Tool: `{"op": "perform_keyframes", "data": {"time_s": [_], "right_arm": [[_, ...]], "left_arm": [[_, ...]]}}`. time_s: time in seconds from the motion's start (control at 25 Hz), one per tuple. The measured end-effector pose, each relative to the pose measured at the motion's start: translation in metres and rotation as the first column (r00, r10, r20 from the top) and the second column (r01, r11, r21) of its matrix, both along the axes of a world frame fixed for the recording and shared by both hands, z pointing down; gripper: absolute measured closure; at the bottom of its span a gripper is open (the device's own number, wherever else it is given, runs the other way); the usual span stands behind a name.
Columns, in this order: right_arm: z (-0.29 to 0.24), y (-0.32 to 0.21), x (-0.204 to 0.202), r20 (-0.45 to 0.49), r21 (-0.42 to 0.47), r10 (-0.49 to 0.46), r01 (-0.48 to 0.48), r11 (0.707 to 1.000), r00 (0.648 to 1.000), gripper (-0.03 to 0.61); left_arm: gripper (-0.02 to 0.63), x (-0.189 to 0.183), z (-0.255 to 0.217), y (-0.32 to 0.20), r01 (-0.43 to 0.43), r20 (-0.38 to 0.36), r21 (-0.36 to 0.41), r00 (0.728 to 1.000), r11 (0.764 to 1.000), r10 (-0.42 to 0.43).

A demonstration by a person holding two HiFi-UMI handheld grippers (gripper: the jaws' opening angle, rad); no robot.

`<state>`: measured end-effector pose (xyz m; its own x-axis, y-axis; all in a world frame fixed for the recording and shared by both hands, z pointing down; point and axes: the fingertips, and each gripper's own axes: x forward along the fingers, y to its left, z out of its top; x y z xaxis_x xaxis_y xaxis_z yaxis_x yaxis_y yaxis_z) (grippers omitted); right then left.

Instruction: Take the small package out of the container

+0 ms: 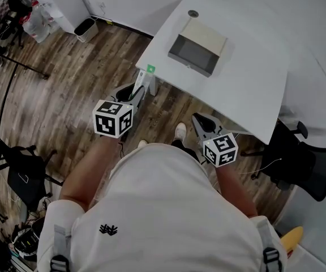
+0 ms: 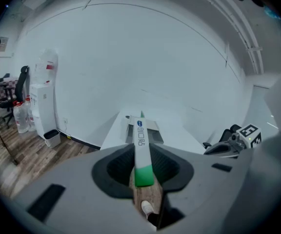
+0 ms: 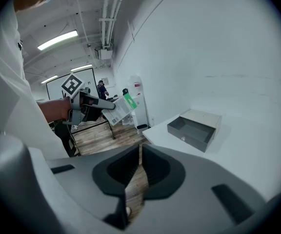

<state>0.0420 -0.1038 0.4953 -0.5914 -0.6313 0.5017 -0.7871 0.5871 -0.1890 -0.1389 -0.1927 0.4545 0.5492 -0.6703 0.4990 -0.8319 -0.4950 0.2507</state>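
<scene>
Small package (image 2: pixel 143 152) out: the white, green-ended packet is clamped edge-on in the partly closed jaws of the left gripper (image 1: pixel 140 90). It is held over the floor, clear of the white table (image 1: pixel 253 67) and well apart from the open container (image 1: pixel 198 51), whose tray looks empty. The right gripper (image 1: pixel 201 120) has its 2 jaws together on nothing. The removal appears complete, and at most a set-down is left.
</scene>
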Motion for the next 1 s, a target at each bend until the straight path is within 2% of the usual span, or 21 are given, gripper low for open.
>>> {"op": "perform_keyframes", "data": {"time_s": [0.48, 0.64, 1.0], "right_arm": [[-0.007, 0.050, -0.046, -0.005, 0.025, 0.008, -0.008, 1.000, 1.000, 0.569], [-0.009, 0.062, -0.052, -0.011, 0.037, 0.012, -0.012, 0.999, 1.000, 0.571], [-0.012, 0.070, -0.059, -0.016, 0.054, 0.020, -0.019, 0.998, 1.000, 0.572]], "left_arm": [[0.517, -0.047, -0.005, 0.078, -0.137, 0.025, 0.039, 0.990, 0.990, 0.136], [0.517, -0.053, -0.002, 0.096, -0.167, 0.046, 0.052, 0.985, 0.985, 0.165], [0.518, -0.053, 0.008, 0.114, -0.199, 0.039, 0.042, 0.980, 0.979, 0.198]]}}
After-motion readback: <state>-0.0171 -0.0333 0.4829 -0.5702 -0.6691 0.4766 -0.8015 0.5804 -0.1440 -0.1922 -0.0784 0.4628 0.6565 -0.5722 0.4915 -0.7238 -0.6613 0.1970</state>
